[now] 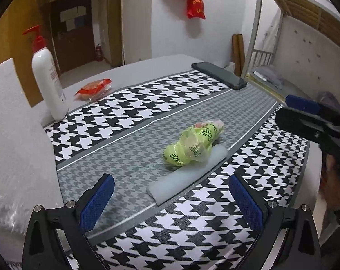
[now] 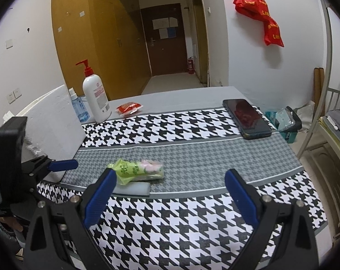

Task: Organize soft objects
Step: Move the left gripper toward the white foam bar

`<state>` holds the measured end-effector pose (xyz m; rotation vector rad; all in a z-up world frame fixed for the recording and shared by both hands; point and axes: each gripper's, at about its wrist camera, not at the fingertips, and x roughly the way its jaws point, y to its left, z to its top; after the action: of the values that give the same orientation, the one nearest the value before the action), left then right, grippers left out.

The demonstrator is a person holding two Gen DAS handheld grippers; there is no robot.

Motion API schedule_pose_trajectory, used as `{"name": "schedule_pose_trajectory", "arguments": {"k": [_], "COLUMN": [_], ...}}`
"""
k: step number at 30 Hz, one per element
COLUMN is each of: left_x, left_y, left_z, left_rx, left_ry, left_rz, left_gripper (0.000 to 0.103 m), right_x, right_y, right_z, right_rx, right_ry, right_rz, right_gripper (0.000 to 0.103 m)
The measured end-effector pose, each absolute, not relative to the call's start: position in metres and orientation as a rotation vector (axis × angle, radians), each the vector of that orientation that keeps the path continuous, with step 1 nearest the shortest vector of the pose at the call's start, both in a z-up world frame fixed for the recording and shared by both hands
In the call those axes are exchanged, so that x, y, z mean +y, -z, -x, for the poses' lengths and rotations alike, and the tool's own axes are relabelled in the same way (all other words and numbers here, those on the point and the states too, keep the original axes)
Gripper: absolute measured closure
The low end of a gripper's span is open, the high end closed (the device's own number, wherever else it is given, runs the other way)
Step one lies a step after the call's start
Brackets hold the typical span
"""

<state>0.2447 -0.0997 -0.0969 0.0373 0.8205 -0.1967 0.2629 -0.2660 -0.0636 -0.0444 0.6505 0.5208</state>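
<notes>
Left gripper (image 1: 171, 202): black frame with blue ribbed pads, jaws spread wide apart, holding nothing, hovering low over the near edge of the cloth; it also shows in the right wrist view (image 2: 64, 164) at the left side.
Right gripper (image 2: 170, 194): same black-and-blue build, jaws wide apart and empty, above the near houndstooth band; in the left wrist view only one blue pad and the black body show at the right edge.
Tabletop (image 1: 147, 64): grey surface, bare along its far strip.
Cloth (image 2: 170, 126): black-and-white houndstooth runner with a finer grey houndstooth band down its middle, spread flat over most of the tabletop.
White foam board (image 2: 55, 121): large slab standing at the left edge of the tabletop.
Pump bottle (image 1: 49, 78): tall white plastic bottle with a red pump, upright at the cloth's far left corner.
Phone (image 2: 247, 119): dark slab lying flat at the far right corner of the cloth.
White foam strip (image 1: 188, 175): flat, pale, lying on the grey band, ahead of both grippers.
Green bag (image 1: 193, 145): crumpled light-green plastic bundle with printed characters and pinkish contents, resting partly on top of the white foam strip, untouched by either gripper.
Red packet (image 2: 129, 108): small wrapper on the bare tabletop, near the pump bottle.
</notes>
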Motion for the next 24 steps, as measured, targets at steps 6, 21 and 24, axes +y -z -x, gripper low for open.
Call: {"name": "schedule_pose_trajectory", "arguments": {"k": [6, 21, 24], "left_x": [-0.095, -0.103, -0.107], "left_y": [0.103, 0.12, 0.121], "left_z": [-0.249, -0.266, -0.265], "left_rx": [0.83, 0.902, 0.908], "left_ry": [0.275, 0.275, 0.286], "left_rz": [0.0, -0.031, -0.064], "left_gripper": [0.001, 0.005, 0.007], "right_x": [-0.263, -0.268, -0.271], "right_y": [0.063, 0.065, 0.064], "right_z": [-0.261, -0.25, -0.248], "right_rx": [0.656, 0.673, 0.68], "right_ry": [-0.519, -0.519, -0.515], "right_rz": [0.071, 0.061, 0.058], "right_gripper": [0.004, 0.004, 0.004]}}
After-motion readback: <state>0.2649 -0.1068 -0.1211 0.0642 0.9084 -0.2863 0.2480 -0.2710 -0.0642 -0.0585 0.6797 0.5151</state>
